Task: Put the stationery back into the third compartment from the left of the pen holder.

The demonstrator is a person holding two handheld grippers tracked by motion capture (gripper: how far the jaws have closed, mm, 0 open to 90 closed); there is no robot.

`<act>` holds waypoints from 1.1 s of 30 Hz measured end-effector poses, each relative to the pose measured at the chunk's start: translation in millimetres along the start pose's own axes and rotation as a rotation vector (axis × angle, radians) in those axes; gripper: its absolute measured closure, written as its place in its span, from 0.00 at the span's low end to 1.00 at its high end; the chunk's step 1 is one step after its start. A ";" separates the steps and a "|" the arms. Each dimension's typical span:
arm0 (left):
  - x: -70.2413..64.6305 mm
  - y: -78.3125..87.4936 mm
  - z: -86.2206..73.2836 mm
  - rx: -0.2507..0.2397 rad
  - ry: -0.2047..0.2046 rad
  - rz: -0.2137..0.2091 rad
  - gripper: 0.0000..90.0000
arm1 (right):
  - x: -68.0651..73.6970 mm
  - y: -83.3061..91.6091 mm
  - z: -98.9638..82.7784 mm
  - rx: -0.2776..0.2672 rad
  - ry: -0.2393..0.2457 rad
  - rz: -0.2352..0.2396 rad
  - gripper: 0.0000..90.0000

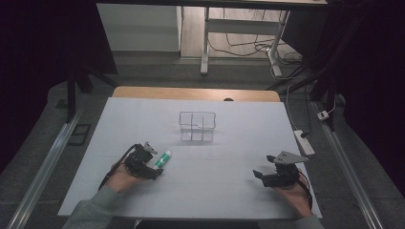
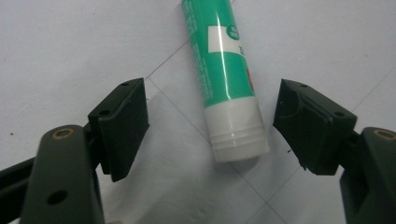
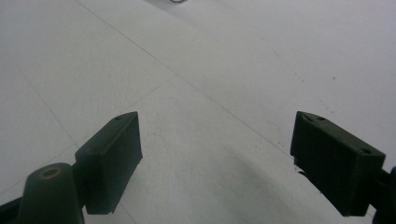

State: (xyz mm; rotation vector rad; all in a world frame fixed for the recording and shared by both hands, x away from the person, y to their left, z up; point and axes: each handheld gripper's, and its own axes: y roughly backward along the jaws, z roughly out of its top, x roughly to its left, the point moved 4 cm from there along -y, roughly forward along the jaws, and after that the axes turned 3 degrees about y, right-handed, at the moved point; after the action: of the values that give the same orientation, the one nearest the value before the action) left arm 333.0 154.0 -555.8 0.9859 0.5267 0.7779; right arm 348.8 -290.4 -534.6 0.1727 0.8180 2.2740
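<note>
From the high view, a white sheet covers the table (image 1: 143,119) and a small clear plastic organiser box with compartments (image 1: 197,126) sits out in the middle of it. The left gripper (image 1: 152,164) is down at the near left, right up against a green glue-stick tube with a white cap (image 1: 163,159) lying flat on the sheet, well short of the box. The right gripper (image 1: 261,175) is parked at the near right, well away from both.

Left gripper view is the useful one: the glue stick (image 2: 224,70) lies on its side with the white cap end poking in between the two black jaws. The jaws stand wide, there's a clear gap on both sides of the cap, closer to the right pad than the left, so nothing is gripped.

Right gripper view: jaws spread wide over bare white sheet, nothing between them, with just a sliver of the box (image 3: 176,1) at the top edge.

My read is this is the lining-up step before a pickup. Next move probably needs the left gripper nudged to centre the tube, pushed a bit further along it, then squeezed shut before lifting, likely towards the box.
</note>
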 end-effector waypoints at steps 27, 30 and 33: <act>17.0 11.8 -1.2 -0.091 0.045 -0.068 0.72 | 1.2 2.6 0.4 -0.011 0.005 -0.007 0.18; 17.6 15.9 -0.7 -0.118 0.040 -0.079 0.72 | 1.5 2.8 0.5 -0.012 0.006 -0.007 0.18; 17.1 20.1 0.9 -0.147 0.034 -0.109 0.72 | 1.7 2.9 0.7 -0.014 0.007 -0.007 0.18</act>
State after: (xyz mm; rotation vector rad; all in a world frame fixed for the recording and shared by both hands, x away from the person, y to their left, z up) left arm 337.5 173.4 -538.5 0.8028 0.5402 0.7261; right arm 346.1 -290.6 -532.5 0.1556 0.8052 2.2748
